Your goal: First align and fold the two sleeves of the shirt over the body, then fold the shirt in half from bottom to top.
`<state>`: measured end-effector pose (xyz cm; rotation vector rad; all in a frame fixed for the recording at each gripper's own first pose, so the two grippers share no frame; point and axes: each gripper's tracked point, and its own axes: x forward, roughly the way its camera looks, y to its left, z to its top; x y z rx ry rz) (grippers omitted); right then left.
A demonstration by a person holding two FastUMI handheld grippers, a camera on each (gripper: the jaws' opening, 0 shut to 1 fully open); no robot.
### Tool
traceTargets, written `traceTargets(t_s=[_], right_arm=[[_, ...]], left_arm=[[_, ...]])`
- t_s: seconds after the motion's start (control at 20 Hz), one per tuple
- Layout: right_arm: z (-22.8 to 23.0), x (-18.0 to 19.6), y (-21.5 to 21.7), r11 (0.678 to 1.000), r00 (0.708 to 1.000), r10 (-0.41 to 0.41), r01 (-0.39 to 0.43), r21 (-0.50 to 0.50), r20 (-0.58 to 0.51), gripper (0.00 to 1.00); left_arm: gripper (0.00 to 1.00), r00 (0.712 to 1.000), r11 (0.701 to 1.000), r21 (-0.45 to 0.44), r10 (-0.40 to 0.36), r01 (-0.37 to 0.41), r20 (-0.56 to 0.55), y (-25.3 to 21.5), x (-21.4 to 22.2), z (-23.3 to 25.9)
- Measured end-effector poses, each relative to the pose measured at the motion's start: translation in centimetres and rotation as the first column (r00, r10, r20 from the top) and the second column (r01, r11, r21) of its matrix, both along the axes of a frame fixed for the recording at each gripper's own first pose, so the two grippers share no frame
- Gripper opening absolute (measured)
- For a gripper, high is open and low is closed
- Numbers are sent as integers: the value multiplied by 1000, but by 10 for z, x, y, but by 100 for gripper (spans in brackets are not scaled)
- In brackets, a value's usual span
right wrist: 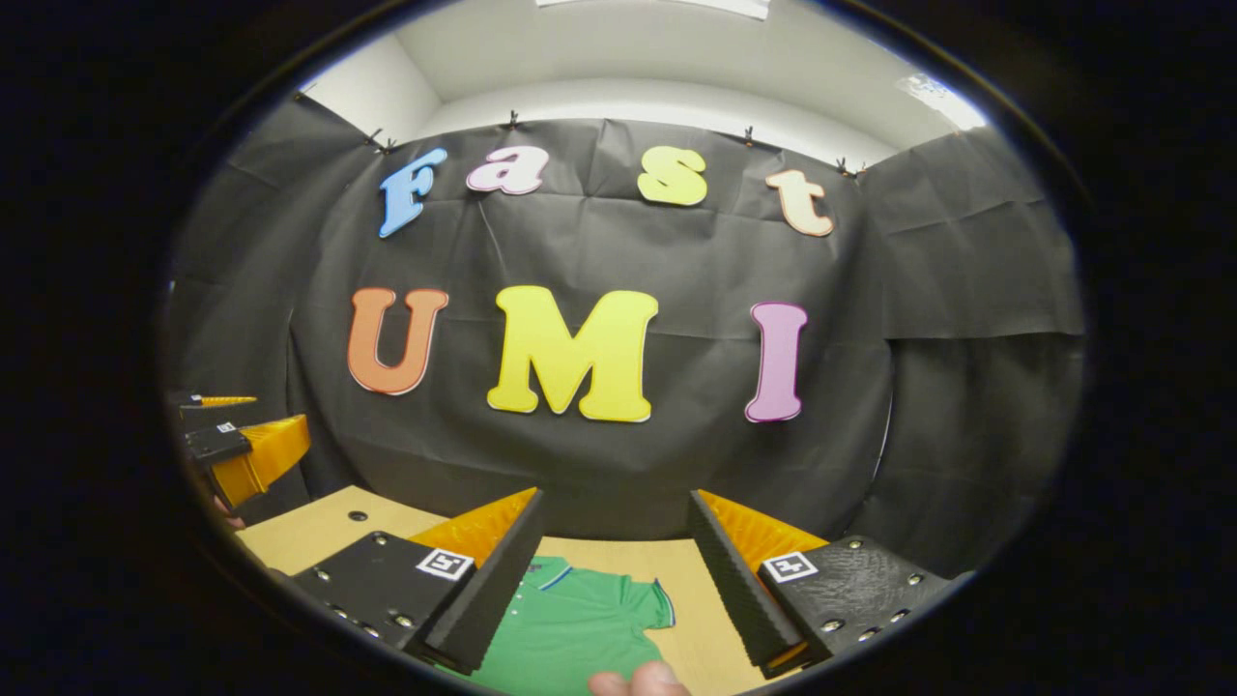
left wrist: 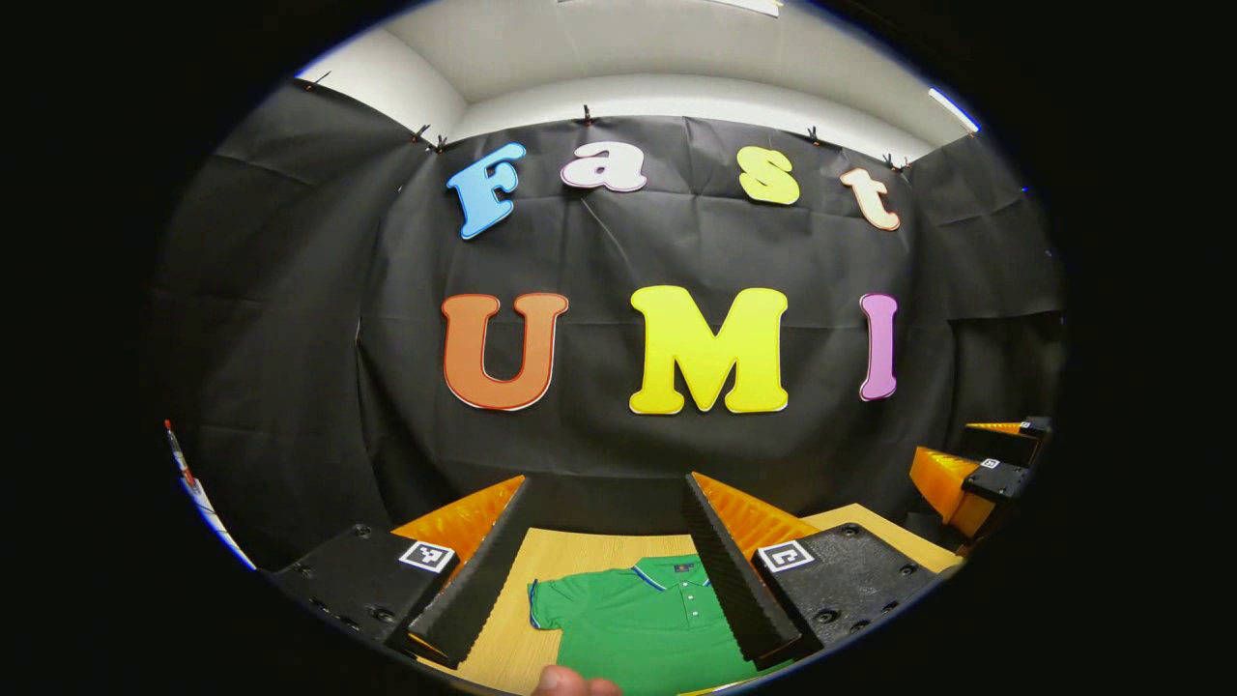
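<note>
black cloth wall (left wrist: 676,251) behind the wooden table (right wrist: 309,527) | green shirt (left wrist: 647,619) flat on table, collar toward far edge, below and between both tools | left gripper (left wrist: 607,483) spread, held above shirt | right gripper (right wrist: 615,495) spread, likewise | fingertip (right wrist: 652,679) at near edge

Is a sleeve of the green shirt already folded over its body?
No, in the left gripper view the green shirt lies flat on the table, its sleeve spread outward.
</note>
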<state>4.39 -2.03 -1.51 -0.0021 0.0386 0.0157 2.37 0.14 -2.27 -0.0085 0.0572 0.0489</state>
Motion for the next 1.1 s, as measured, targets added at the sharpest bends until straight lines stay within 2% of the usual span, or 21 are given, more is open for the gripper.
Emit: traceTargets(t_s=[0.05, 0.1, 0.15, 0.2, 0.4, 0.55, 0.75, 0.95, 1.1], right_arm=[[-3, 2, -3, 1000, 1000, -2, 2, 0, -5, 93], [-6, 5, -6, 1000, 1000, -3, 3, -3, -15, 93], [-11, 7, -8, 1000, 1000, 0, 0, -6, -29, 93], [-15, 10, -10, 1000, 999, 4, -4, -14, -37, 93], [-35, 20, -29, 1000, 996, -11, 9, -23, -90, 94], [-61, 30, -45, 1000, 989, -11, 8, -20, -148, 93], [-110, 50, -62, 999, 969, 34, -32, 13, -246, 93], [-154, 80, -83, 998, 950, 54, -57, -1, -308, 93], [-182, 107, -91, 997, 932, 83, -77, 31, -352, 93]], left_arm=[[100, 1000, 1000, 1, 1, -1, 0, -1, 2, -1], [98, 1000, 1000, 4, 1, -1, 0, -2, 3, -2], [88, 1000, 1000, 8, 3, -3, 1, -2, 3, -4], [98, 1000, 1000, 8, 5, -5, 6, -3, 3, -3], [100, 1000, 1000, 5, 5, -5, -8, -9, 5, -13], [98, 999, 1000, 5, 10, -10, -35, -11, 7, -25], [98, 993, 1000, 11, 0, 1, -120, -22, 7, -52], [98, 989, 999, 34, 27, -22, -146, -29, 6, -60], [98, 983, 998, 38, 52, -46, -176, -35, 5, -71]])
